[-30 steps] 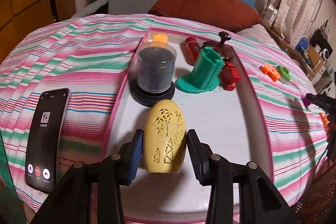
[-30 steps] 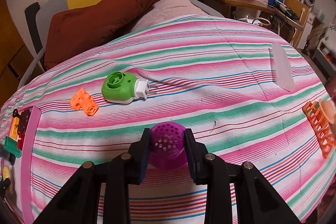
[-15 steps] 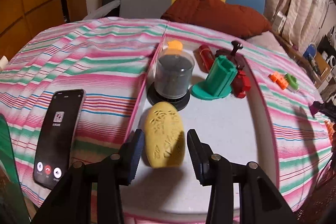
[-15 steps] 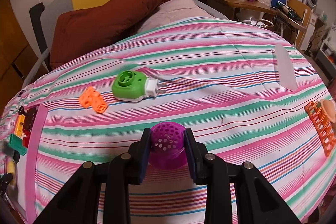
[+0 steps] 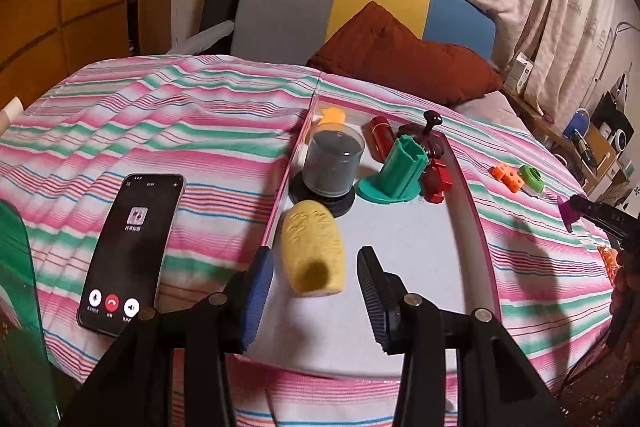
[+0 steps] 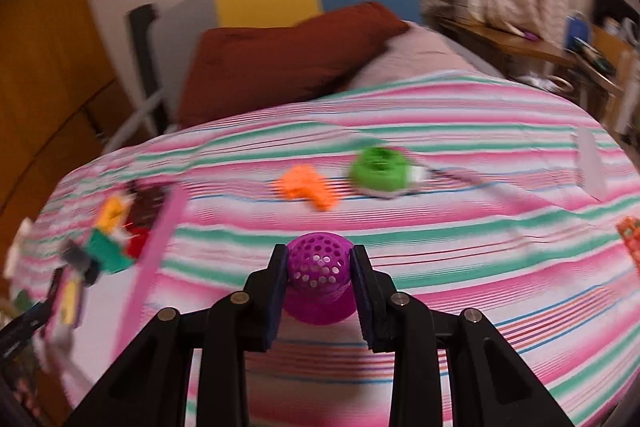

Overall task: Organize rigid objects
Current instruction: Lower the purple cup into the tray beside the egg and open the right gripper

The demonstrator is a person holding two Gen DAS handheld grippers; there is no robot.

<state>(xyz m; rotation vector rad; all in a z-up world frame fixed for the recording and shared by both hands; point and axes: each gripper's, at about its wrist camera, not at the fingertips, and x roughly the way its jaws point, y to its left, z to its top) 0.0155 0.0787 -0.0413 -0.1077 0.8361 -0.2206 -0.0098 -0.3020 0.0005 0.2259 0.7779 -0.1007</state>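
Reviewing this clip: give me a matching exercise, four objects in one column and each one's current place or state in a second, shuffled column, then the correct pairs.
Objects:
1. yellow perforated egg
2. purple perforated ball
3. phone
4. green plug-in device

Places or states:
A. lying on the striped blanket, apart from the tray, beside the orange block
B. clamped between the right gripper fingers
C. lying on its side on the white tray, between the open left gripper fingers, not touched
D. flat on the striped blanket left of the tray, screen lit

Pairs: 1-C, 2-B, 3-D, 4-A
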